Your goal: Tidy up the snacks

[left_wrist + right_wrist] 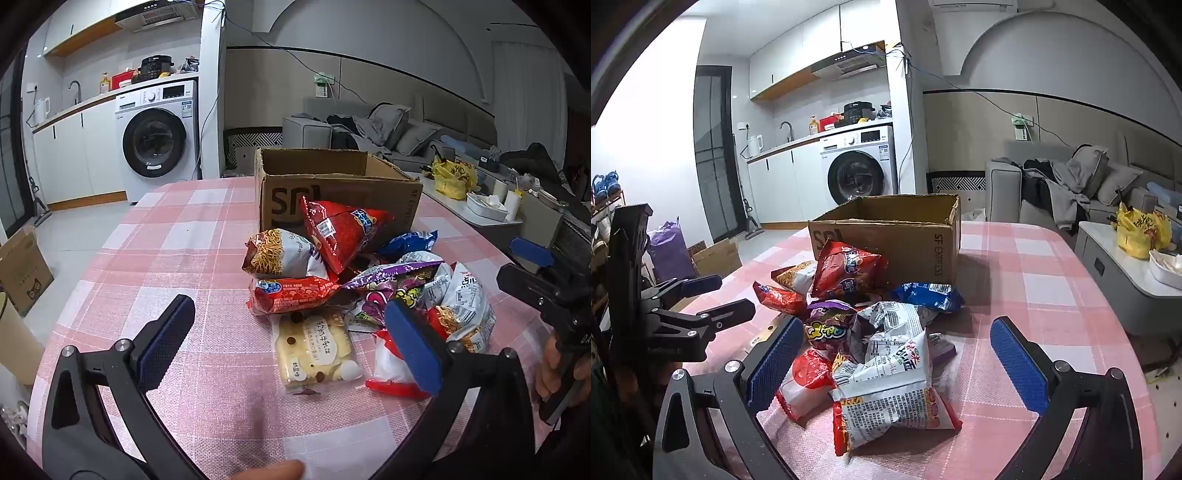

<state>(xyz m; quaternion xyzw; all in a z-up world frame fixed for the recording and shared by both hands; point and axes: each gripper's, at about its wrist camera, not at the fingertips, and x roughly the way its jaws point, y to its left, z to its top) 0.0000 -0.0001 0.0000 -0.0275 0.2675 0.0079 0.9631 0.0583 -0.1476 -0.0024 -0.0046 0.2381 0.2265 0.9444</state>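
Note:
A heap of snack bags lies on the pink checked tablecloth [177, 236] in front of an open cardboard box [332, 192] [886, 236]. My left gripper [290, 339] is open just above the cloth, with a pale yellow biscuit packet [314, 350] lying loose between its fingers. A red chip bag [343, 229] leans on the box, beside a noodle-snack bag [280, 254]. My right gripper [897, 365] is open too, astride a crumpled white and red bag [890, 384]. Purple [831, 328] and blue [927, 295] bags lie behind it. Each gripper shows at the other view's edge.
The box looks empty where its inside shows. A low white side table [1123, 266] with a yellow bag [1141, 229] stands right of the table, with a grey sofa [1071, 184] behind. A washing machine [159, 140] and kitchen counter lie far left. A cardboard carton [22, 273] sits on the floor.

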